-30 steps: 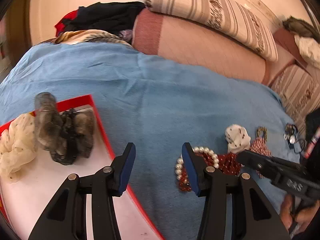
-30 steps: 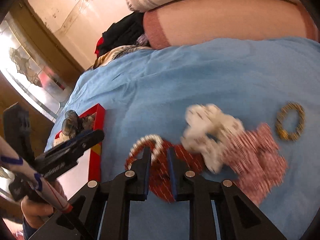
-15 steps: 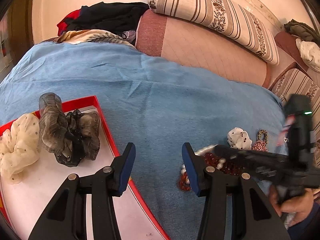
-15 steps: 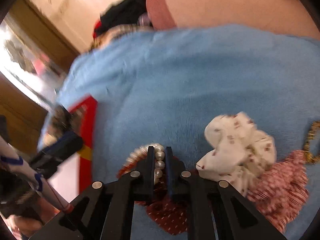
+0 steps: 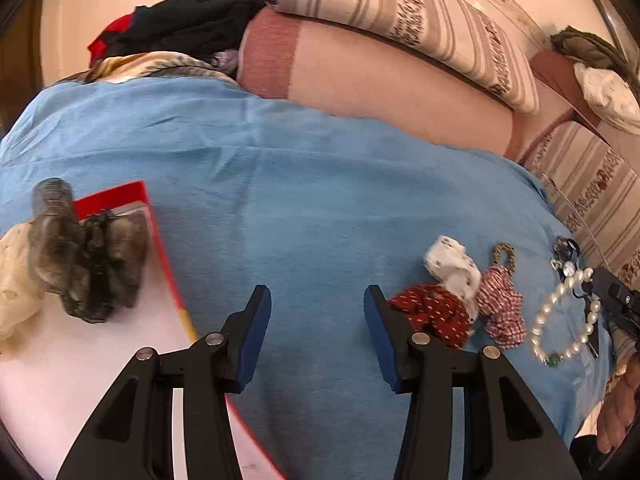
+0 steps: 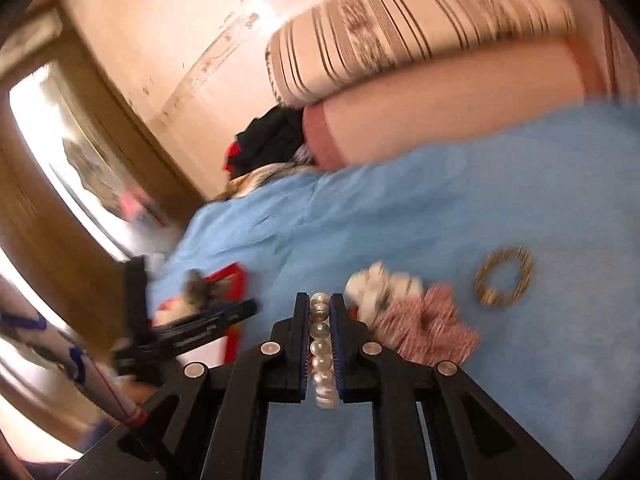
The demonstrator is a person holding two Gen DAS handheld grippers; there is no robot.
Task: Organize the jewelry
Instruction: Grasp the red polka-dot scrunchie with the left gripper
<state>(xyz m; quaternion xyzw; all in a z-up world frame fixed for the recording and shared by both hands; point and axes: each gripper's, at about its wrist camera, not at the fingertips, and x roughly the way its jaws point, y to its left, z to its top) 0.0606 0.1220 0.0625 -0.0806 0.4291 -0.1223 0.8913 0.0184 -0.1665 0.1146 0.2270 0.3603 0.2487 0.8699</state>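
My right gripper (image 6: 320, 299) is shut on a white pearl bracelet (image 6: 320, 334), with a row of pearls pinched between its pads. In the left wrist view the pearl bracelet (image 5: 560, 316) hangs as a loop from the right gripper (image 5: 612, 294), above the blue blanket (image 5: 312, 184) at the far right. My left gripper (image 5: 316, 304) stands open with nothing between its fingers, beside a red-rimmed tray (image 5: 160, 240). The tray holds a grey-black scrunchie (image 5: 88, 264) and a cream scrunchie (image 5: 12, 280).
A dark red scrunchie (image 5: 432, 314), a white spotted scrunchie (image 5: 452, 266), a red-checked scrunchie (image 5: 500, 306) and a gold bangle (image 6: 504, 276) lie on the blanket. More small jewelry (image 5: 566, 250) sits at the right edge. Striped pillows (image 5: 400, 20) and heaped clothes (image 5: 180, 24) lie behind.
The right gripper shut on the pearl bracelet, lifted it off the dark red scrunchie and carried it to the right. The left gripper has hardly moved.
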